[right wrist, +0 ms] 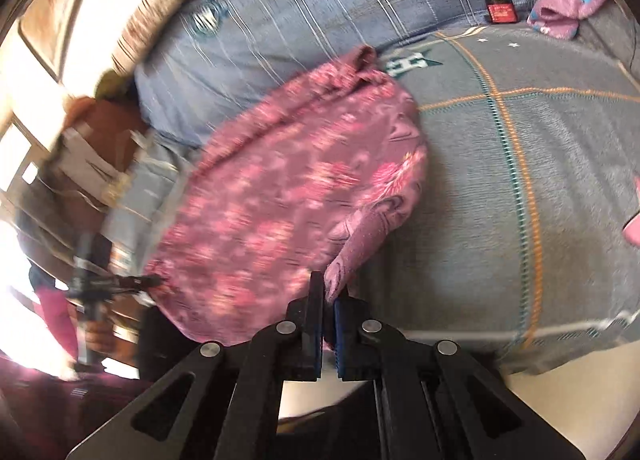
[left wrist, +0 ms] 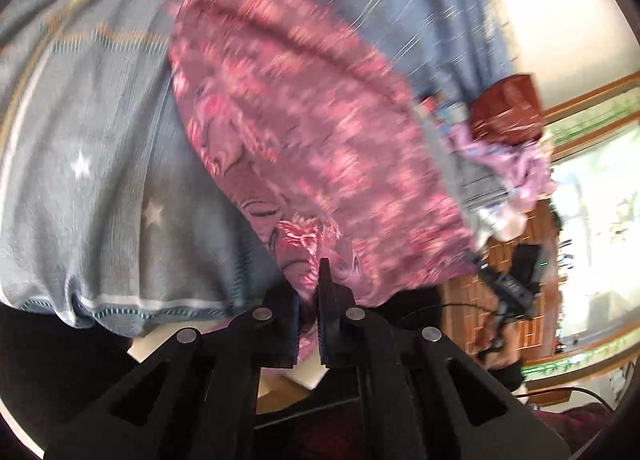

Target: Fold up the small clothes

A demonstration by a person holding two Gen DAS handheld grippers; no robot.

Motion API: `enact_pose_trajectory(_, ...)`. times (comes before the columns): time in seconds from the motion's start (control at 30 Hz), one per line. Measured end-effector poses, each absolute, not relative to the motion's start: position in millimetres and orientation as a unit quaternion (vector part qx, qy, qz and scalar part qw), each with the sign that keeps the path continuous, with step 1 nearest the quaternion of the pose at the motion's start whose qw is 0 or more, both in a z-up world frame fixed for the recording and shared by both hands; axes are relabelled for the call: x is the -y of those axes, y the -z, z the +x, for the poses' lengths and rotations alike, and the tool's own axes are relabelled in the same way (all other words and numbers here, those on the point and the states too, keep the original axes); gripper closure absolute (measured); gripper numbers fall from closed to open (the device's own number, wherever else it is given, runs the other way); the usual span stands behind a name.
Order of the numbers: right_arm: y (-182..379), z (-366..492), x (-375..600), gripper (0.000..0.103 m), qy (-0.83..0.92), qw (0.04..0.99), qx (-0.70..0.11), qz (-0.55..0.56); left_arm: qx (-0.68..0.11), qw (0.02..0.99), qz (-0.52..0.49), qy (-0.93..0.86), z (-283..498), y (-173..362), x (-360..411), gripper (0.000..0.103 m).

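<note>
Pink floral garment pinched at both ends

We've got the left tool (left wrist: 309, 292) and right tool (right wrist: 329, 302) each clamped on the pink floral garment (left wrist: 296, 131) over the grey blanket (right wrist: 500, 187).

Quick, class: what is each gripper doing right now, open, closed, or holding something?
Left gripper: closed on the pink floral garment.
Right gripper: closed on the same garment's edge.

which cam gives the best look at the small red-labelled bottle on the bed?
Right wrist. The bottle stands unobstructed at the far edge of the grey blanket, beside purple clothing. In the left wrist view I cannot pick it out; blurred pink floral garment dominates.
</note>
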State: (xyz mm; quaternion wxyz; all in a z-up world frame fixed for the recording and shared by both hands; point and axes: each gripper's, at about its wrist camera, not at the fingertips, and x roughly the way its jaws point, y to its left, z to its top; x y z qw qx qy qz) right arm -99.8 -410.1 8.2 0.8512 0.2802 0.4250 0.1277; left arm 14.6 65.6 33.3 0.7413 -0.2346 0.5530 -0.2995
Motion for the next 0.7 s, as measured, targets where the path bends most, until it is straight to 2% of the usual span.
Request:
enact_pose_trajectory(0.33, -9.8, -58.7, 418.1, 0.100, -0.199, 0.800, -0.351, 0.445, -0.515, 0.738, -0.294, 0.323, 46.4, -66.0, -67.3, 0.099)
enact_pose_trajectory(0.7, -30.4, 60.6, 431.9, 0.100, -0.244, 0.787, -0.265, 0.501, -0.457, 0.780, -0.316, 0.289, 147.8, -95.4, -79.0, 0.099)
